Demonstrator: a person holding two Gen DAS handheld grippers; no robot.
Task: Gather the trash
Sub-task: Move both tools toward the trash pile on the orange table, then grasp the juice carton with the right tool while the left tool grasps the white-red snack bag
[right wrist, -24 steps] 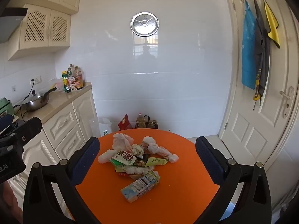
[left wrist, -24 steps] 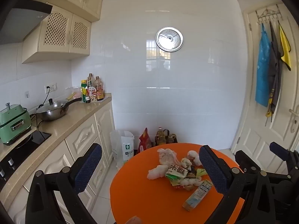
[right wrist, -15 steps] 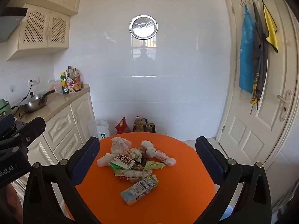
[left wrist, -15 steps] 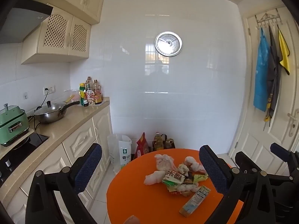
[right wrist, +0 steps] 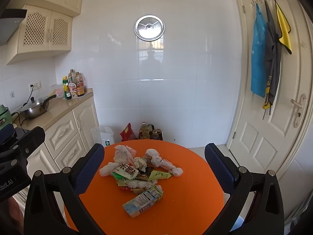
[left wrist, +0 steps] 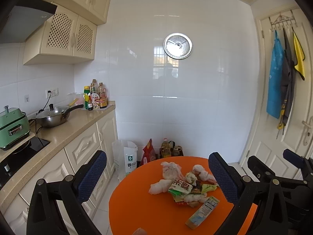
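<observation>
The orange tabletop (right wrist: 195, 192) carries the trash (right wrist: 137, 172) in one loose heap near its middle. Both claws, left (left wrist: 157, 178) and right (right wrist: 154, 170), stand wide and empty, held short of the heap.

The carton (right wrist: 143, 200) at the near edge looks light but stiff, best pinched across its narrow sides. The wrappers (right wrist: 125, 173) look thin and slippery. The white wads (right wrist: 123, 153) seem soft and should crush easily; grip them mid-bulk.

A white bag (right wrist: 106, 137) stands on the floor behind. Nothing blocks the reach.
</observation>
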